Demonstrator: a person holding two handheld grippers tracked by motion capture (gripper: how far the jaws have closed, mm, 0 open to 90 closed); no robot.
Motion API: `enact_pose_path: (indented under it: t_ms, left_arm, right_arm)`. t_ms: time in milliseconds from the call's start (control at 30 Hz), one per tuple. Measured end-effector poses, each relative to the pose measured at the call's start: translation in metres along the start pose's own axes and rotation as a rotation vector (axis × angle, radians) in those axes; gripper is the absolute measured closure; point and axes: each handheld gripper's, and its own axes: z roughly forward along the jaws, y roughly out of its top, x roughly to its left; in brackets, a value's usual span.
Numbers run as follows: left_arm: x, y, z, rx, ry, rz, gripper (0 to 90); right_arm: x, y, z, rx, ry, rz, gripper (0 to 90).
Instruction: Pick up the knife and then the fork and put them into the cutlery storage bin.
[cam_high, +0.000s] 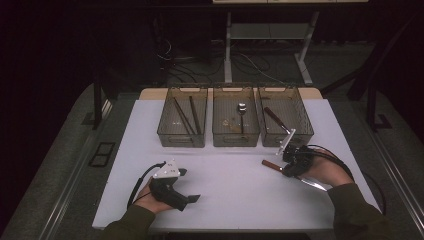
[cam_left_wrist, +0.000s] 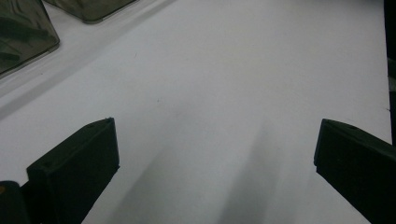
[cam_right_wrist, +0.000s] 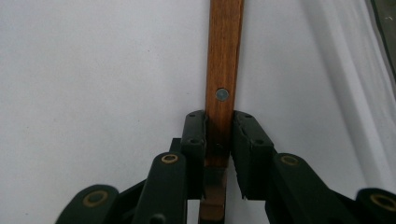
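Wooden knife handle (cam_right_wrist: 223, 70) clamped between the two black jaws of the right gripper (cam_right_wrist: 219, 140); the pads press its flanks just below a round metal rivet, a contact that the right gripper view alone resolves. The handle runs straight away from the jaws over the white table (cam_right_wrist: 93, 70). In the high view the same right gripper (cam_high: 295, 162) sits at the table's right side in the person's right hand (cam_high: 327, 172), the reddish handle end (cam_high: 270, 165) pointing left and the metal blade (cam_high: 315, 185) emerging toward the near edge; handle and blade appear to lie low on the table.

Left gripper (cam_left_wrist: 215, 154): jaws spread wide with bare table between them, nothing held. The high view places this left gripper (cam_high: 187, 190) near the front left of the table, well apart from the knife.

Beyond, the high view shows three translucent bins in a row at the far edge: left bin (cam_high: 165, 135) with two dark sticks, middle bin (cam_high: 235, 137) with a spoon (cam_high: 242, 112), right bin (cam_high: 302, 132) with a dark-handled utensil.
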Motion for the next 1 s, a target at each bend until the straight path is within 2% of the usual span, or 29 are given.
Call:
enact_pose_path:
  t_ms: [400, 500, 567, 600, 667, 1000]
  left_arm:
    - [0.0, 0.0, 0.0, -0.001, -0.002, 0.0, 0.0]
    - [0.0, 0.0, 0.0, -0.002, -0.002, 0.0, 0.0]
    - [0.0, 0.0, 0.0, -0.001, -0.001, 0.001, 0.0]
    - [0.0, 0.0, 0.0, -0.001, -0.001, 0.0, 0.0]
    - [-0.001, 0.0, 0.0, -0.003, -0.001, 0.0, 0.0]
    - [0.0, 0.0, 0.0, -0.002, -0.001, 0.002, 0.0]
  right_arm:
    - [-0.003, -0.002, -0.001, -0.005, 0.001, 0.003, 77.0]
    - [-0.002, -0.003, -0.002, -0.009, 0.021, 0.025, 77.0]
    - [-0.005, -0.006, -0.002, -0.013, 0.007, 0.011, 77.0]
    - [-0.004, -0.006, -0.003, -0.018, 0.021, 0.03, 77.0]
    - [-0.006, -0.009, -0.004, -0.023, 0.007, 0.025, 77.0]
    - [-0.012, -0.02, -0.018, -0.149, 0.016, 0.08, 77.0]
